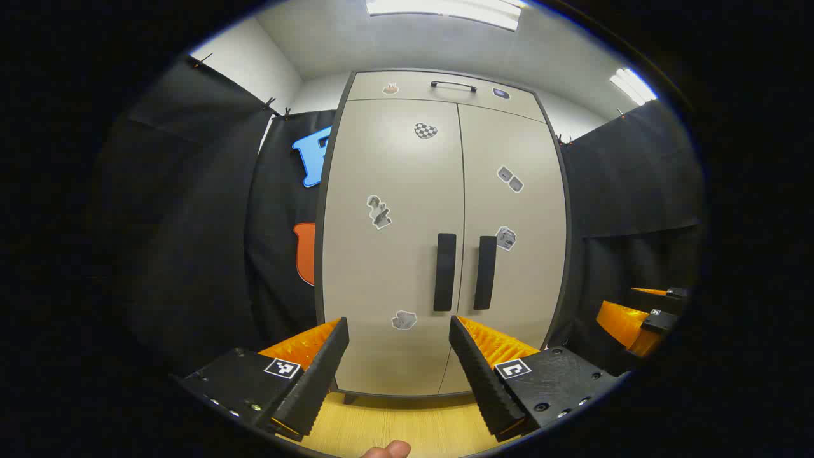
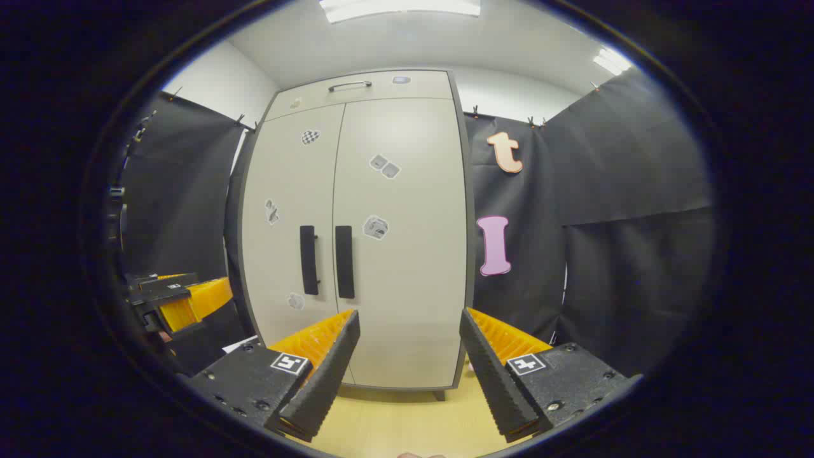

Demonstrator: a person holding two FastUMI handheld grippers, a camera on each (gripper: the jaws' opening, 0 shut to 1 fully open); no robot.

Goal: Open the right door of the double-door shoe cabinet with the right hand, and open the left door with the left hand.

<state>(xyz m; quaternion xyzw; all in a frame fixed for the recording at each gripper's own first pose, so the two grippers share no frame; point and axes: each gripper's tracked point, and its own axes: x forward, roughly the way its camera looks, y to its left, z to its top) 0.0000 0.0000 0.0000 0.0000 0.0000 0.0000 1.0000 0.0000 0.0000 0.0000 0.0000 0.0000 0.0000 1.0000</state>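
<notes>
Facing shut shoe cabinet (image 1: 445, 242) ahead, both grippers' jaws apart, w/ nothing between.

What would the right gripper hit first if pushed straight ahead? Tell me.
Likely the flat face of the right door, right of its handle. The right gripper is open with nothing between; depth is unclear.

A pale double-door shoe cabinet (image 1: 445, 242) stands on a wooden floor (image 1: 407, 426), both doors closed. Two dark vertical handles, the left handle (image 1: 445, 272) and the right handle (image 1: 484, 272), flank the centre seam. The left gripper (image 1: 399, 356) hangs before it, fingers spread apart, touching nothing. The right gripper (image 1: 639, 318) shows at the right edge.
</notes>
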